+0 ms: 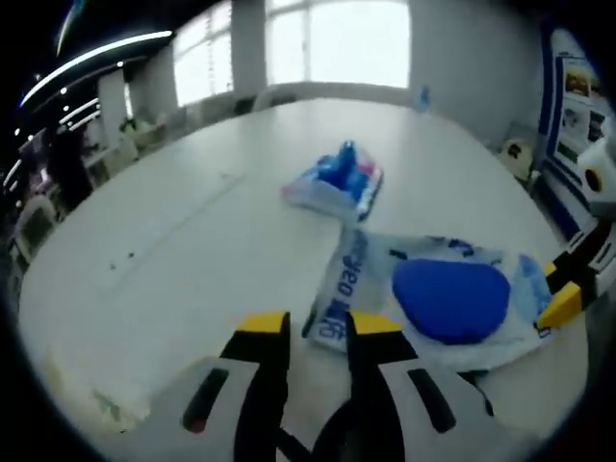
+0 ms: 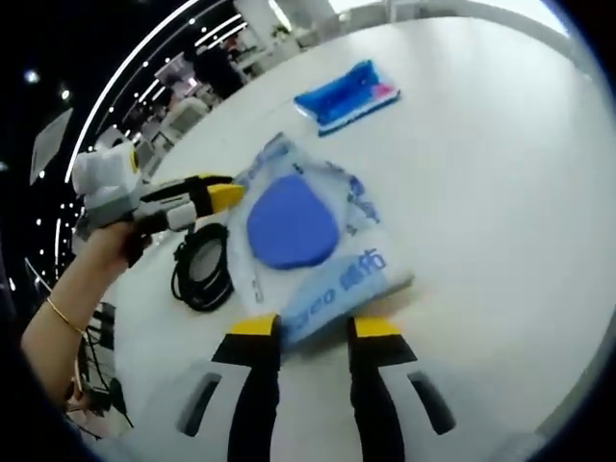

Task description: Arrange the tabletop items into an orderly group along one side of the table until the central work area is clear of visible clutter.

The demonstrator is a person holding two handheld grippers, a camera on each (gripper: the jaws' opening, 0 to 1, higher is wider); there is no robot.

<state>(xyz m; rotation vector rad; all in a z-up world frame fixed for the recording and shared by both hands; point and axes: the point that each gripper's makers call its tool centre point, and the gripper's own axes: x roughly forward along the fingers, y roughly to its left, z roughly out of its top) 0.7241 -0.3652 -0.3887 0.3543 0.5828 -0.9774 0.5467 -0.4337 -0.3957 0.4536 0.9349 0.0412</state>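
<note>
clear bag (image 2: pixel 318 260) just ahead of right claw (image 2: pixel 316 329)

The plastic bag (image 2: pixel 322 255) partly hides the black cable (image 2: pixel 200 274).

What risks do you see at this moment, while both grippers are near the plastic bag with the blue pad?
1. The plastic bag is thin and wrinkled; if only its edge is pinched, the blue pad may slide or the bag may stretch.
2. The left gripper and right gripper sit at opposite edges of the bag, so they might pull against each other.
3. The black cable coil lies beside the bag and could be dragged along.
</note>
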